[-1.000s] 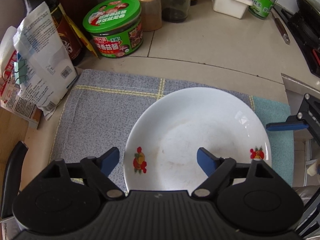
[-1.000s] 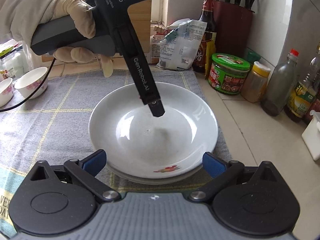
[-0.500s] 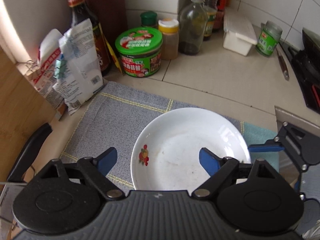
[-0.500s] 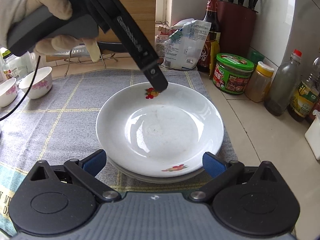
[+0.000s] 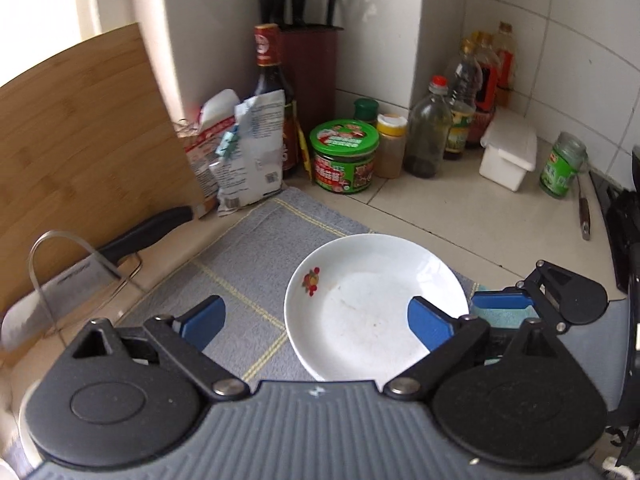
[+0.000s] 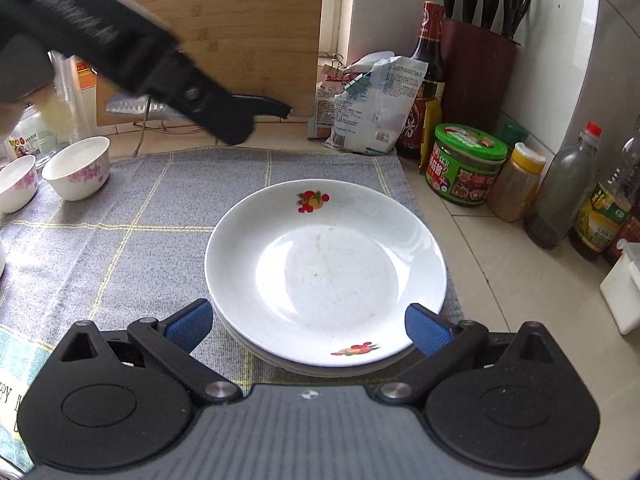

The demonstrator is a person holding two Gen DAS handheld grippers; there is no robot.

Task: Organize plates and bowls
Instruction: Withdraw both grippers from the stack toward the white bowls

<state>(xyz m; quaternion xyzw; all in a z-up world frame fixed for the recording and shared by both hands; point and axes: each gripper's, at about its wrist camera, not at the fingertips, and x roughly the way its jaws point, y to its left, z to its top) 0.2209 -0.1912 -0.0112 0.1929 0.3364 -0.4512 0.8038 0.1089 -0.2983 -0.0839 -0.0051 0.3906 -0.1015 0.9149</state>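
A white plate [image 6: 326, 268] with small fruit prints lies on top of another plate on the grey checked cloth [image 6: 120, 232]; the plate also shows in the left wrist view [image 5: 372, 304]. My right gripper [image 6: 308, 326] is open and empty, low at the stack's near rim. My left gripper [image 5: 316, 320] is open and empty, raised above the cloth; its blurred body [image 6: 132, 60] hangs at upper left in the right wrist view. Two white bowls [image 6: 78, 168] with pink flowers stand at the cloth's left.
Jars, bottles [image 6: 466, 168] and a knife block [image 6: 476, 68] line the tiled corner. A wooden cutting board [image 5: 80, 152] and a cleaver in a wire rack [image 5: 104, 256] stand at the back. A white box [image 5: 508, 156] sits on the counter.
My left gripper has lifted up and back from the plate, away to the left. The plate stays on the stack. My right gripper has barely moved.
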